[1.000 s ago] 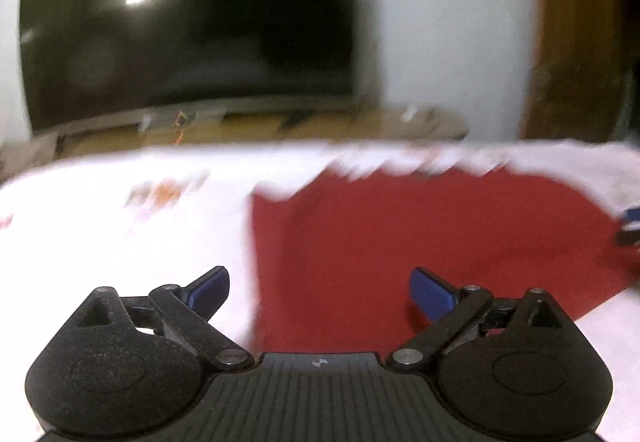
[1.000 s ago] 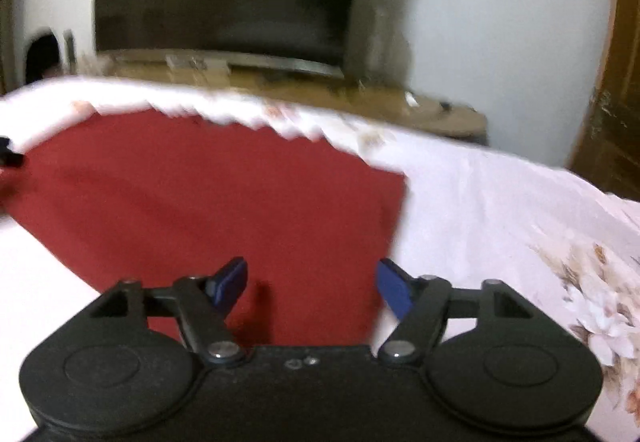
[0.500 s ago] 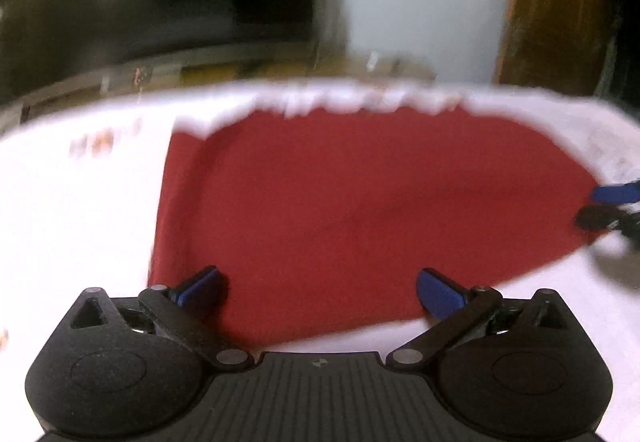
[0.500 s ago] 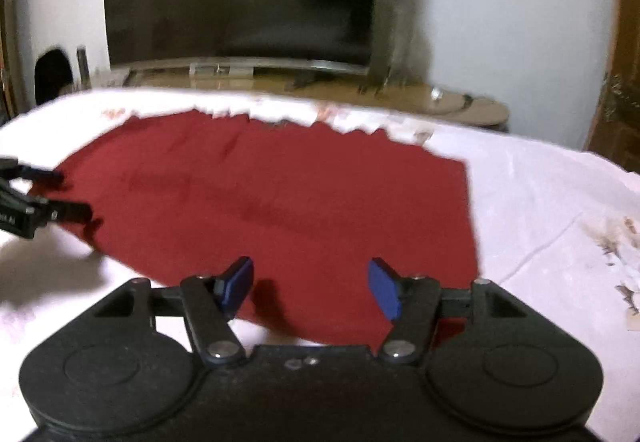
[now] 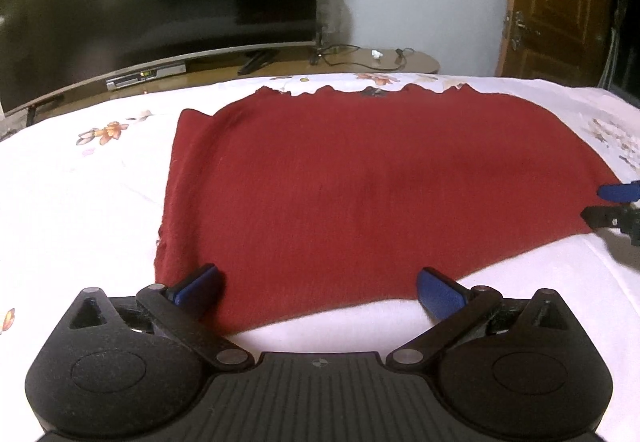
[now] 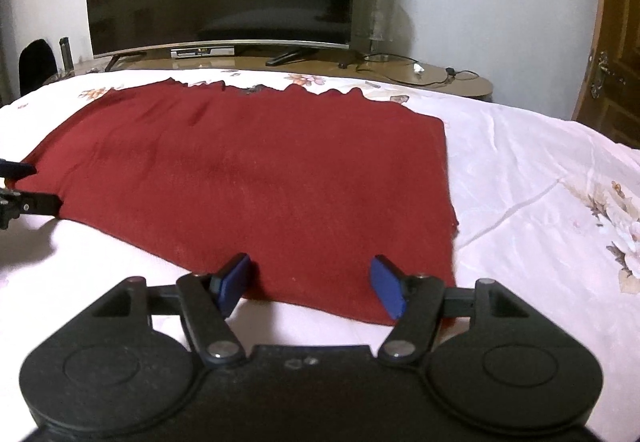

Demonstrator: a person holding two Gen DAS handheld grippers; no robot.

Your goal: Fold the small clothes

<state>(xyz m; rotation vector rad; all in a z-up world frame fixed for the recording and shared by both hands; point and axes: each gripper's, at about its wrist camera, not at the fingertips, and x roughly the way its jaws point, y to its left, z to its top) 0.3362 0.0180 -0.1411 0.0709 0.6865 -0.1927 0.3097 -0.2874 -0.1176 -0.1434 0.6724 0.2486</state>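
A dark red knitted cloth point(image 5: 360, 181) lies spread flat on a white flowered bedsheet point(image 5: 80, 209), its far edge jagged. My left gripper point(image 5: 318, 280) stands wide open just above the cloth's near left corner, its blue pads apart and pressing on nothing. My right gripper point(image 6: 310, 268) hovers over the near right corner of the cloth point(image 6: 260, 169). Its jaws are opening, with the cloth's near edge lying under the gap and not pinched. Each gripper shows at the edge of the other's view: the right gripper point(image 5: 616, 201), the left gripper point(image 6: 20, 185).
Beyond the bed stands a large dark television point(image 5: 140, 1) on a low wooden stand point(image 6: 440, 77) with cables and a glass vase point(image 6: 376, 17). A wooden door point(image 5: 560, 1) is at the far right. Bare sheet point(image 6: 540, 181) stretches right of the cloth.
Both grippers have sunk and tipped down toward the cloth's near edge. The left view swung so the cloth's left corner now lies between its fingers. The blur has gone.
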